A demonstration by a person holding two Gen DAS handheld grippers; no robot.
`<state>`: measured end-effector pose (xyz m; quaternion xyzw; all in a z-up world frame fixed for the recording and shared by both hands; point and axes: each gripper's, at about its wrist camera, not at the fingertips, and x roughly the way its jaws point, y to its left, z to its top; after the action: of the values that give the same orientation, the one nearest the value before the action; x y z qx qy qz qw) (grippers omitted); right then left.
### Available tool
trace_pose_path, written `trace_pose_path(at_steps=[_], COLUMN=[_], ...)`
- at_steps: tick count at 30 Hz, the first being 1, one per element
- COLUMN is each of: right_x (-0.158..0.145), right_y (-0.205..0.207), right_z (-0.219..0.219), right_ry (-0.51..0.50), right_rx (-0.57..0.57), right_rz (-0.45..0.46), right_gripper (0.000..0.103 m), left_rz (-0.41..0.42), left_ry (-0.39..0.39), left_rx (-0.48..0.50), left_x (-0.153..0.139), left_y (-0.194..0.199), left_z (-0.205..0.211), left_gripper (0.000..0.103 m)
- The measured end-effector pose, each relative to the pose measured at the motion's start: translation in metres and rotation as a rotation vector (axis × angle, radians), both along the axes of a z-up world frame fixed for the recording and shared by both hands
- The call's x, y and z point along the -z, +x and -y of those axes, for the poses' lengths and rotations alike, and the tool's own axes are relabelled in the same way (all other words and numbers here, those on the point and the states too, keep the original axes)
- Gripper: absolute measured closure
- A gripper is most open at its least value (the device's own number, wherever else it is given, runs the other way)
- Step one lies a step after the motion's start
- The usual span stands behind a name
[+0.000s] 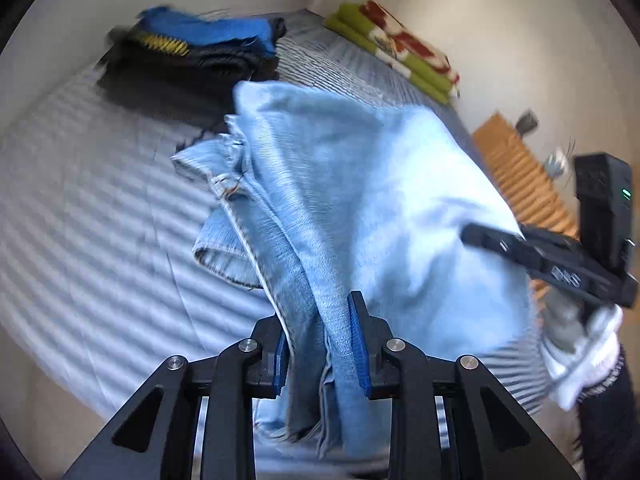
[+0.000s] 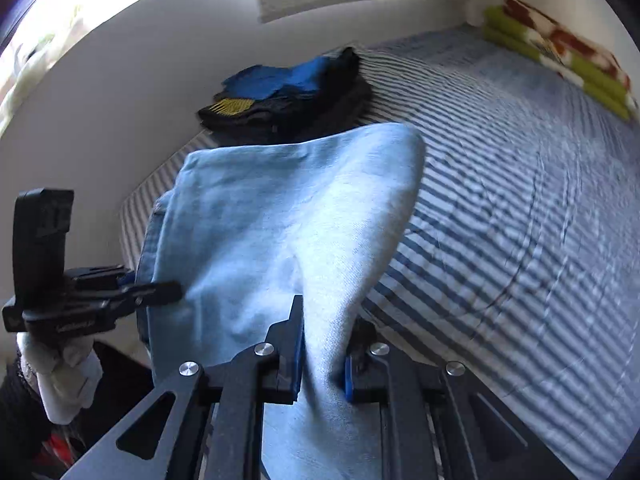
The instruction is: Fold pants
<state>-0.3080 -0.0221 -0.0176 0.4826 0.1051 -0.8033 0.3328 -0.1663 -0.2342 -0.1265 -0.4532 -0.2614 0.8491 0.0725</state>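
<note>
Light-blue jeans point(image 1: 360, 200) raised above the striped bed point(image 2: 520, 200), the left claw point(image 1: 322, 344) and right claw point(image 2: 324, 356) each pinching a bunched edge; both grips should stay level so the fold lands square, judging by the sag.

We see the pants point(image 1: 360, 184) hanging between our two grippers above the bed point(image 2: 520, 208), with a stack of folded clothes point(image 2: 288, 96) behind them and a folded blanket point(image 2: 560, 60) at the far right corner.
</note>
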Motion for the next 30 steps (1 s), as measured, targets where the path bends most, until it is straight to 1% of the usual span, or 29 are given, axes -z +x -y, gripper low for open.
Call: trace_pose_path(at_steps=[1, 2, 3, 4, 5, 6, 7, 8, 9, 11, 12, 14, 15, 16, 17, 18, 19, 21, 22, 23, 24, 26, 27, 28, 29, 30], right_x=[-0.005, -0.008, -0.007, -0.003, 0.009, 0.02, 0.031, 0.039, 0.041, 0.036, 0.03, 0.022, 0.019, 0.017, 0.02, 0.024, 0.031, 0.057, 0.066, 0.08, 0.094, 0.12, 0.125, 0.124, 0.12, 0.115], right_y=[0.0, -0.002, -0.007, -0.014, -0.024, -0.031, -0.036, -0.039, -0.04, -0.042, -0.042, -0.037, -0.03, -0.024, -0.013, -0.003, 0.005, 0.027, 0.034, 0.043, 0.054, 0.081, 0.096, 0.106, 0.115, 0.118], right_z=[0.001, 0.003, 0.005, 0.006, 0.01, 0.013, 0.014, 0.012, 0.004, -0.017, -0.034, -0.05, -0.055, -0.054, -0.052, -0.052, -0.047, -0.032, -0.027, -0.02, -0.015, -0.011, -0.009, -0.01, -0.009, -0.012], right_ry=[0.019, 0.041, 0.046, 0.045, 0.065, 0.115, 0.181, 0.239, 0.256, 0.211, 0.173, 0.121, 0.059, 0.018, -0.057, -0.097, -0.123, -0.138, -0.138, -0.125, -0.103, -0.112, -0.099, -0.089, -0.064, -0.078], right_rx=[-0.035, -0.066, -0.088, -0.098, -0.106, -0.093, -0.066, -0.035, 0.001, 0.072, 0.129, 0.193, 0.201, 0.204, 0.209, 0.213, 0.218, 0.235, 0.243, 0.257, 0.267, 0.269, 0.274, 0.272, 0.254, 0.243], right_rz=[-0.019, -0.041, -0.043, -0.028, -0.009, -0.007, -0.014, -0.039, -0.076, -0.089, -0.102, -0.122, -0.101, -0.079, -0.042, -0.021, -0.004, 0.023, 0.033, 0.056, 0.087, 0.146, 0.109, 0.068, 0.056, 0.087], right_gripper=[0.09, 0.09, 0.09, 0.09, 0.089, 0.084, 0.079, 0.079, 0.079, 0.073, 0.071, 0.071, 0.071, 0.071, 0.071, 0.071, 0.071, 0.071, 0.071, 0.071, 0.071, 0.071, 0.071, 0.071, 0.071, 0.07], left_rz=[-0.003, -0.003, 0.003, 0.022, 0.058, 0.108, 0.15, 0.16, 0.148, 0.097, 0.066, -0.004, -0.037, -0.059, -0.072, -0.072, -0.062, -0.037, 0.008, 0.053, 0.09, 0.169, 0.149, 0.095, 0.102, 0.113], left_ry=[0.038, 0.059, 0.066, 0.054, 0.037, 0.027, 0.013, -0.024, -0.054, -0.11, -0.149, -0.251, -0.295, -0.307, -0.31, -0.307, -0.298, -0.29, -0.306, -0.314, -0.307, -0.26, -0.245, -0.268, -0.285, -0.282], left_rx=[-0.022, -0.037, -0.04, -0.028, -0.008, 0.013, 0.03, 0.022, 0.011, 0.005, 0.012, 0.024, 0.027, 0.044, 0.069, 0.094, 0.133, 0.169, 0.195, 0.202, 0.203, 0.231, 0.247, 0.268, 0.297, 0.302], left_x=[0.001, 0.003, 0.008, 0.017, 0.028, 0.039, 0.048, 0.049, 0.044, 0.022, 0.01, -0.015, -0.028, -0.038, -0.042, -0.043, -0.039, -0.025, -0.01, 0.006, 0.021, 0.054, 0.063, 0.062, 0.059, 0.056], left_y=[0.014, 0.021, 0.024, 0.023, 0.019, 0.016, 0.016, 0.02, 0.025, 0.034, 0.035, 0.023, 0.012, 0.003, -0.012, -0.028, -0.054, -0.08, -0.096, -0.106, -0.114, -0.104, -0.093, -0.085, -0.08, -0.078], left_z=[-0.007, -0.014, -0.022, -0.032, -0.04, -0.044, -0.043, -0.037, -0.03, -0.012, -0.007, 0.003, 0.006, 0.011, 0.011, 0.009, 0.003, -0.001, -0.008, -0.009, -0.011, -0.008, -0.006, -0.007, -0.008, -0.007], left_gripper=[0.075, 0.075, 0.073, 0.072, 0.068, 0.063, 0.063, 0.063, 0.063, 0.063, 0.063, 0.061, 0.061, 0.061, 0.061, 0.061, 0.061, 0.061, 0.061, 0.061, 0.061, 0.063, 0.063, 0.063, 0.061, 0.058])
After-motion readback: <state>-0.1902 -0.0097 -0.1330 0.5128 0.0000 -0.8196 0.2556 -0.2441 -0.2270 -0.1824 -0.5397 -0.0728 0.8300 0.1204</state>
